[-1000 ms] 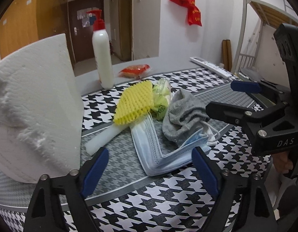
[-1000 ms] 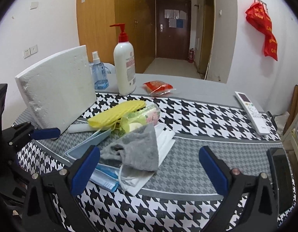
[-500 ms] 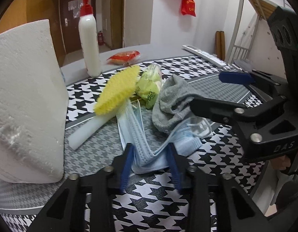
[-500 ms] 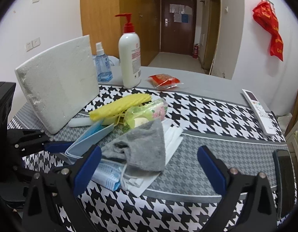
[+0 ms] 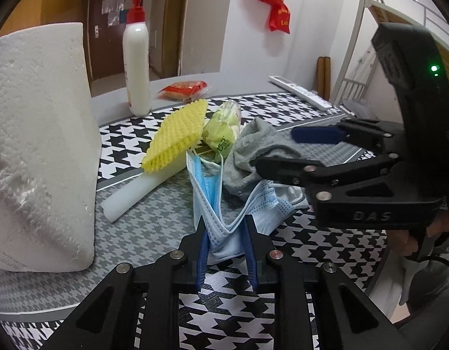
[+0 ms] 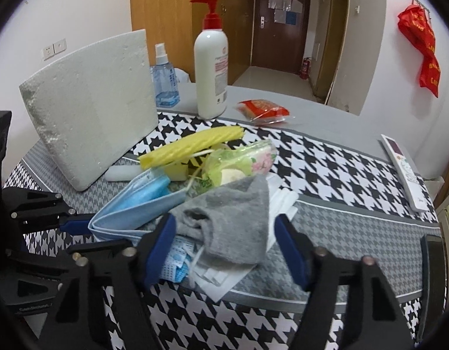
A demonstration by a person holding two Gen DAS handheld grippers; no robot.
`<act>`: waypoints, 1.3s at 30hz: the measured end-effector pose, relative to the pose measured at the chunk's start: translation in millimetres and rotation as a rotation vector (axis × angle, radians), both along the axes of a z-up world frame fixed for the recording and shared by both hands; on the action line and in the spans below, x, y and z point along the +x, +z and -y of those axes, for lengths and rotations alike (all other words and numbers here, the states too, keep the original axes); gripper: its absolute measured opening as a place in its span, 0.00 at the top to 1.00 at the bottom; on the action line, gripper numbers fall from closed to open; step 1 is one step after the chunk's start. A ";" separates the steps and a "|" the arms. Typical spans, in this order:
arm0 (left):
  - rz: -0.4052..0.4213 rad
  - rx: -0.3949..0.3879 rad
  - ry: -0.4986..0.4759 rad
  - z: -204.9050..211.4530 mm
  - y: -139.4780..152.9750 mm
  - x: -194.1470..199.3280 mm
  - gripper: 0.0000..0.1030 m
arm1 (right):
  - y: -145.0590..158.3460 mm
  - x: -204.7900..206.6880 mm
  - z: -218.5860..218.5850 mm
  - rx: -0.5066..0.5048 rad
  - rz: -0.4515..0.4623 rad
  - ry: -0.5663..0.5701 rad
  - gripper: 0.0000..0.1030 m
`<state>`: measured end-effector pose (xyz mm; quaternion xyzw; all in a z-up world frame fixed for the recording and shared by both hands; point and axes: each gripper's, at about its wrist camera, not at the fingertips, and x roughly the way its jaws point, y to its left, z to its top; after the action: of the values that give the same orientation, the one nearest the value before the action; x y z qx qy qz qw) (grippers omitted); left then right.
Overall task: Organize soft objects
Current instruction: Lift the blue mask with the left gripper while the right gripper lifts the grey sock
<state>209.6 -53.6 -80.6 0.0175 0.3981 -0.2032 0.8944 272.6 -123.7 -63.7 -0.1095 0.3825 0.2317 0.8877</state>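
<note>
Left tool [image 5: 224, 230] just closed, clamped on blue masks [image 5: 208, 192]. Right tool [image 6: 224, 233] jaws just narrowing, straddling grey sock [image 6: 233, 218], pads not pressing it, released. Sock lies on masks, mid-desk [image 6: 355, 221]. Yellow foam net [image 6: 192, 145] behind sock; foam block [image 6: 90, 134] left of sock; lotion bottle [image 6: 211, 58] far behind.

Two close, downward wrist views sharing the mask pile [image 5: 221, 204].
</note>
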 end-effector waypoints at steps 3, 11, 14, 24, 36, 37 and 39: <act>0.000 -0.001 -0.002 0.4 -0.5 -1.3 0.77 | -0.6 -0.6 -3.1 -0.008 0.001 0.009 0.48; 0.013 -0.013 -0.008 -1.7 1.2 -3.1 0.77 | -2.3 2.2 0.5 -0.017 -0.008 -0.015 0.75; 0.022 -0.021 -0.015 -2.3 2.5 -5.5 0.77 | 1.1 -0.5 2.9 -0.013 0.004 -0.027 0.78; 0.090 -0.028 -0.024 -3.3 14.4 -17.8 0.78 | 31.1 -19.7 14.7 0.015 0.087 -0.062 0.80; 0.181 -0.017 -0.024 -5.8 37.2 -44.4 0.78 | 57.0 -40.8 28.4 0.059 0.157 -0.088 0.80; 0.187 -0.016 -0.022 -5.6 39.0 -46.1 0.78 | 59.2 -42.5 28.6 0.063 0.164 -0.087 0.80; 0.196 -0.014 -0.019 -5.2 42.4 -49.4 0.78 | 61.9 -46.1 28.9 0.065 0.173 -0.088 0.80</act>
<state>160.2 -48.5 -38.2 0.0346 0.3070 -0.2117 0.9272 226.5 -152.6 -1.8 -0.0835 0.3010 0.1943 0.9299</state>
